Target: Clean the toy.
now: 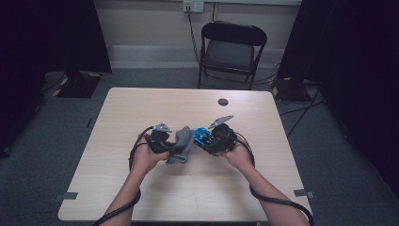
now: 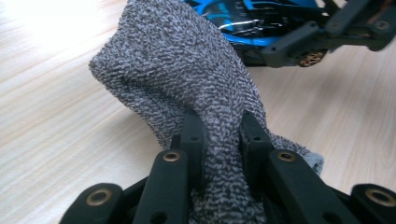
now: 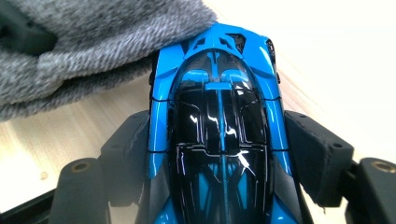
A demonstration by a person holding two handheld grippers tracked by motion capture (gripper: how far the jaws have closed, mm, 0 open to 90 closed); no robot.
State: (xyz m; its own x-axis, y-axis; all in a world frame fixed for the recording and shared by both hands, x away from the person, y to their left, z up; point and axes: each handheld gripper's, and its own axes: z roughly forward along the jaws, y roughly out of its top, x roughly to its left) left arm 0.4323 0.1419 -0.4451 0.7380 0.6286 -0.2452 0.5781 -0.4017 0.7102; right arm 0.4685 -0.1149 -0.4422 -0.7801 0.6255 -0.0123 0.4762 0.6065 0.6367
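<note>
Sock [image 2: 196, 79], soft and limp, hung pinched in the left gripper [image 2: 219, 140]; right gripper [image 3: 219, 154] fingers clamped the rigid, glossy toy car [image 3: 219, 116].

No readable text anywhere. Blue toy car [image 3: 219, 126]: no legible brand, number or decal. Grey sock [image 2: 196, 79]: plain knit, no label. Counter [image 1: 141, 108]: bare wood grain, no markings or signs.

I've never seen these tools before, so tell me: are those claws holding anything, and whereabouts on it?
Left gripper pinches a bunched fold of the grey sock. Right gripper clamps the blue toy car by its two sides.
</note>
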